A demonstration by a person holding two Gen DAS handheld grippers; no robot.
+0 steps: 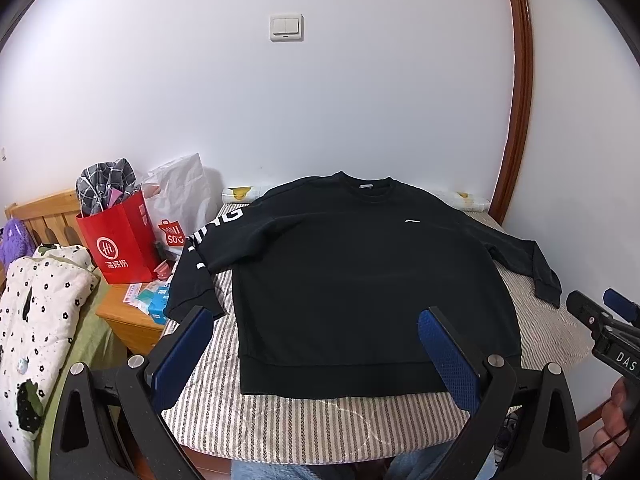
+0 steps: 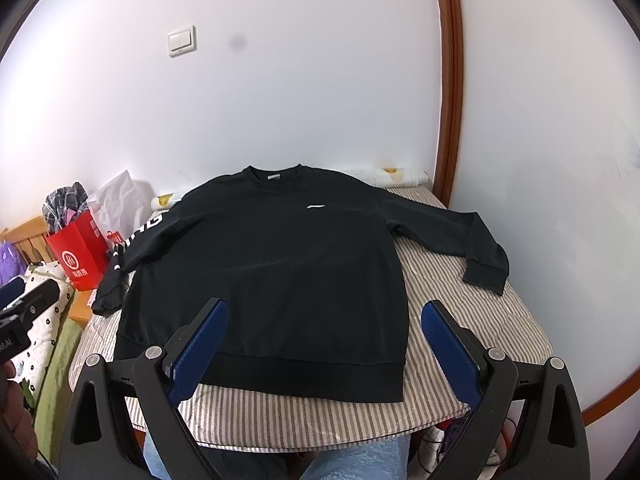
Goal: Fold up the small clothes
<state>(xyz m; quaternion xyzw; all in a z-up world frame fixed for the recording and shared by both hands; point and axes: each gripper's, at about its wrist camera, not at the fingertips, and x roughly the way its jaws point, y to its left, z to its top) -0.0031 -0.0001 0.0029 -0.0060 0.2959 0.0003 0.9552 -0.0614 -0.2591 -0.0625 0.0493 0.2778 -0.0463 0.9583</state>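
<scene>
I have both tools hovering at the near edge of the striped table cover, and neither grips anything. My left gripper has its blue pads spread wide, framing the near hem of the black sweatshirt from above without touching it. My right gripper is spread just as wide over the same hem, nearer the garment's right side. The sweatshirt lies flat, front up, collar at the far edge by the wall, white logo on its chest, body filling the middle of the cover. Its left sleeve, with white lettering, runs off the left edge and droops toward the clutter there; its right sleeve stretches out to the right, bending so the cuff points near, close to the white wall. What crowds me is on the left: a red paper bag stuffed with grey checked cloth stands on a low wooden cabinet, with a white shopping bag just behind it and some small boxes beside it, all close to that hanging sleeve. Nearer left, a white quilt with black flowers is bunched up. A wooden door frame rises at the far right, and a light switch sits on the far wall above the collar.
</scene>
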